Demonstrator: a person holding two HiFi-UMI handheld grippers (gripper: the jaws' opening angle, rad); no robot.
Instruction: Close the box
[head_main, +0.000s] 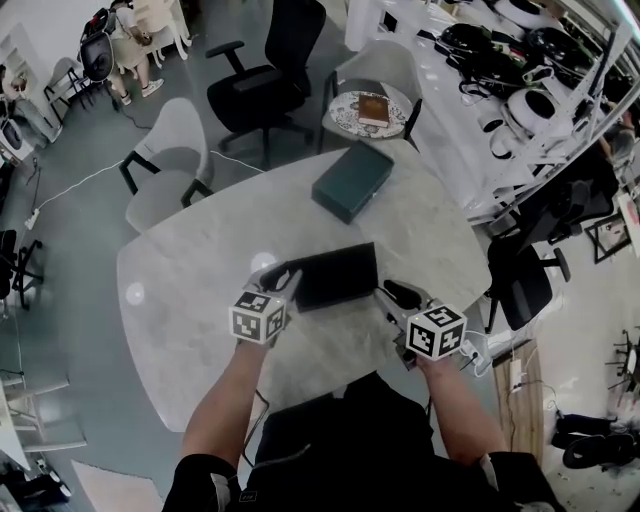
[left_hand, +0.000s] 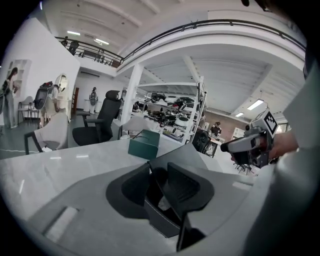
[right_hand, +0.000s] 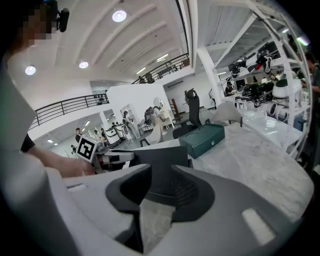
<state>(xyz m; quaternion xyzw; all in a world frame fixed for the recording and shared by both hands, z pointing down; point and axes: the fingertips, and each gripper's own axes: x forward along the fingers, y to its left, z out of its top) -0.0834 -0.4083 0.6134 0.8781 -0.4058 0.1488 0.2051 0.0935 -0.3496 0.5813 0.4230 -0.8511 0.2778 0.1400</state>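
open-plan lab or workshop hall. high ceiling with a railed mezzanine (left_hand: 210, 22). white shelving (head_main: 500, 150) packed with headgear and cables. rolling office chairs (head_main: 265, 70) on grey floor, marble-top table (head_main: 190, 290), seated person (head_main: 135, 35) at far desk.

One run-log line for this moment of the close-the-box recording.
black box: on table | left claw: open around box corner | right claw: open, empty, at box's right end

pale marbled table (head_main: 200, 290) w/ rounded edge carries 2 things. black box (head_main: 335, 275), lid raised, sits on the near side, approx mid-width. dark green box (head_main: 352, 180), shut, lies further back twd the far edge, well apart from the black one.
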